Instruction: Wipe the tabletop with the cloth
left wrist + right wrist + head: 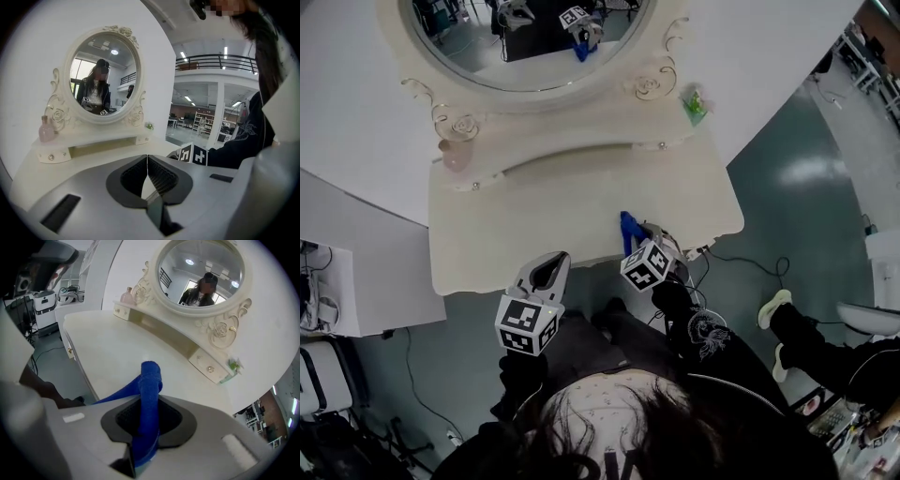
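A cream dressing table [534,216] stands against the white wall. My right gripper [634,234] hovers over the tabletop's front right edge, shut on a blue cloth [627,228]. In the right gripper view the blue cloth [149,394] stands folded up between the jaws of the right gripper [147,420], with a strip trailing left over the tabletop [122,352]. My left gripper [549,273] hangs just off the table's front edge, and in the left gripper view its jaws [147,176] are shut with nothing between them.
An oval mirror [525,37] in an ornate frame rises at the table's back. A pink bottle [455,153] stands on the left of the raised shelf and a small green item [695,105] on the right. Cables and a second person's legs [825,342] lie on the floor to the right.
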